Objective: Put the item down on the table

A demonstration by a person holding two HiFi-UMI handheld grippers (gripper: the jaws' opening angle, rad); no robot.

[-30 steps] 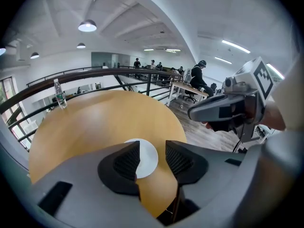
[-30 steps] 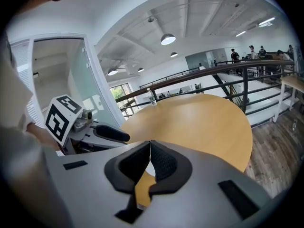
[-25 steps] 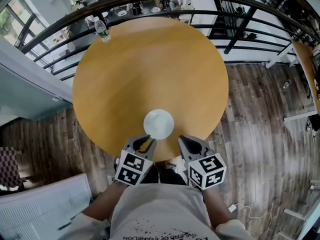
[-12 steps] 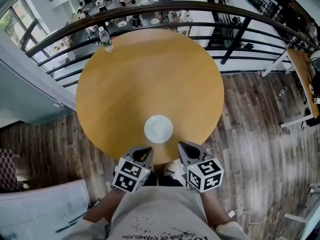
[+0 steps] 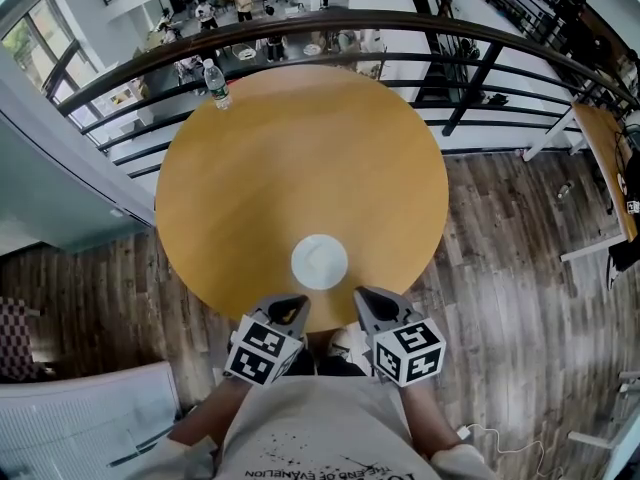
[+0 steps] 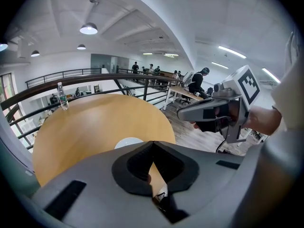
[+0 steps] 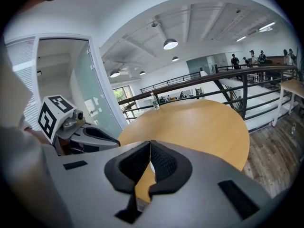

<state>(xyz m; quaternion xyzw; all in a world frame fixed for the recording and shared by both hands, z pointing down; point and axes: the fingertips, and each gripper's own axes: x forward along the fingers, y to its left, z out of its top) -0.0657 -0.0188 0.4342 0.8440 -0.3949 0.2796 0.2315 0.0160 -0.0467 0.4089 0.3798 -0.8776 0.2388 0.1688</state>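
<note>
A white round plate (image 5: pixel 320 262) lies flat on the round wooden table (image 5: pixel 300 158), near its front edge; part of the plate (image 6: pixel 127 142) shows over the left jaws. My left gripper (image 5: pixel 293 311) is just short of the table's front edge, below and left of the plate, its jaws shut with nothing between them. My right gripper (image 5: pixel 366 303) is level with it, below and right of the plate, also shut and empty. Neither gripper touches the plate. The left gripper (image 7: pixel 99 136) shows in the right gripper view, the right gripper (image 6: pixel 187 113) in the left one.
A clear water bottle (image 5: pixel 215 83) stands at the table's far left edge, by the dark curved railing (image 5: pixel 330 18). Wooden floor (image 5: pixel 520 258) surrounds the table. A second table (image 5: pixel 612 143) is at the far right. People stand in the distance beyond the railing.
Both grippers have drawn back from the plate toward the person. The plate stays on the table, now clear of the jaws.
</note>
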